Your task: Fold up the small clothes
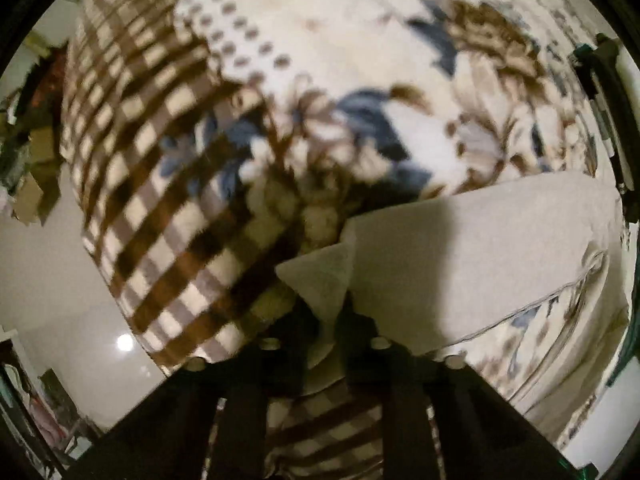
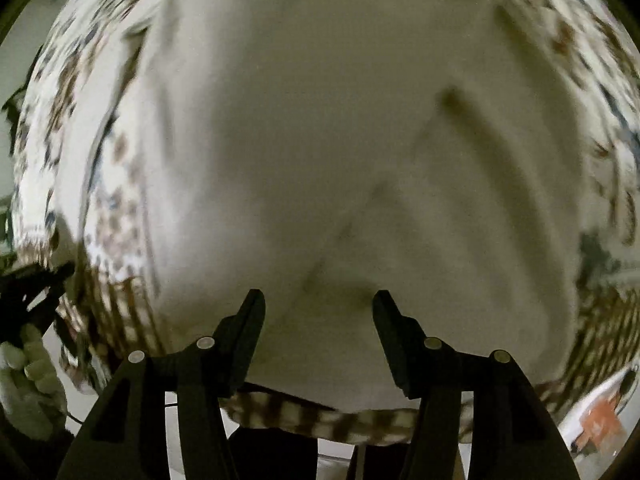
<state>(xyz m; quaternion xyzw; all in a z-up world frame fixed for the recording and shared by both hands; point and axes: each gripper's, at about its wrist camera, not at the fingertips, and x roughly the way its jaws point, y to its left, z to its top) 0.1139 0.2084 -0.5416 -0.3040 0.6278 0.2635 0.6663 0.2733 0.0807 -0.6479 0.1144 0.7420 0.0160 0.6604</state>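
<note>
In the left wrist view, a glossy pale floor (image 1: 52,288) is seen at the left, with a lamp's reflection on it. Beside it, a fleecy blanket (image 1: 160,184) is spread, checked in brown and cream along its left border, then dotted, then printed with brown and blue flowers toward the right. On the blanket's lower right a cream cloth (image 1: 500,256) is laid; its weave is fine and matte, and a stitched hem is shown along its lower right edge. Its long axis runs from lower centre out to the right edge of the view. One corner is turned up into a small triangular flap pointing left. That corner is pinched by the left gripper (image 1: 324,320), whose black fingers are closed on the fabric.

In the right wrist view, a gloved hand (image 2: 28,380) is glimpsed at the far left. The cloth (image 2: 300,140) fills the middle, smooth with soft creases, blurred. The right gripper (image 2: 319,300) is held above it, its fingers standing moderately apart with nothing pinched between them.
</note>
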